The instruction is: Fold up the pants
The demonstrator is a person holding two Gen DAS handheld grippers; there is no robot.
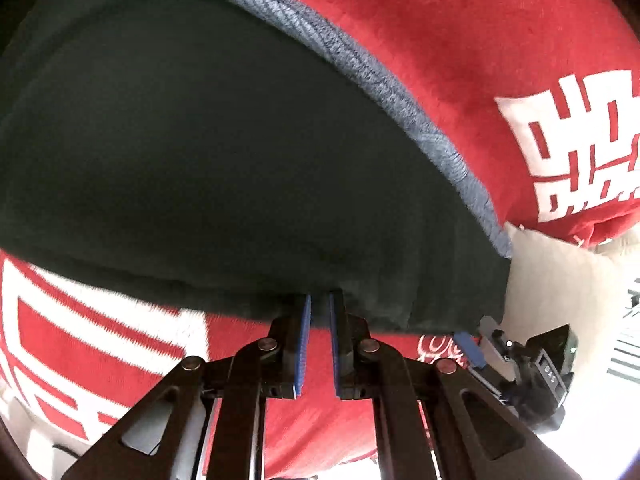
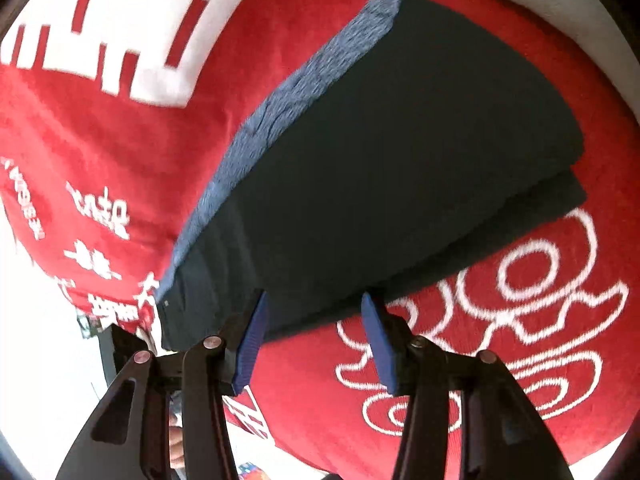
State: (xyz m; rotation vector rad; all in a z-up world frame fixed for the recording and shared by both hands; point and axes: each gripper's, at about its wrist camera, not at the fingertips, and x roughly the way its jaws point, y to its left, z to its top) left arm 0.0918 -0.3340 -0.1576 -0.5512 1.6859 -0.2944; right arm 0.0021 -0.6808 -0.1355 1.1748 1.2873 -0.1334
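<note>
Dark pants (image 1: 220, 140) with a blue-grey waistband (image 1: 360, 60) lie folded flat on a red blanket. My left gripper (image 1: 319, 300) is at their near edge, its blue pads drawn close, and the dark hem lies over the tips between them. In the right wrist view the same pants (image 2: 400, 140) show two stacked layers, the waistband (image 2: 304, 92) running along their left side. My right gripper (image 2: 314, 300) stands open at the near edge, its pads wide apart with only the cloth's edge at their tips. A blue finger (image 1: 466, 346) of that gripper shows at the pants' near right corner.
The red blanket (image 1: 460, 40) with white printed patterns (image 2: 520, 320) spreads under and around the pants. A cream cushion-like surface (image 1: 560, 280) lies past the blanket's right edge. A person's hand (image 2: 176, 448) shows behind the right gripper.
</note>
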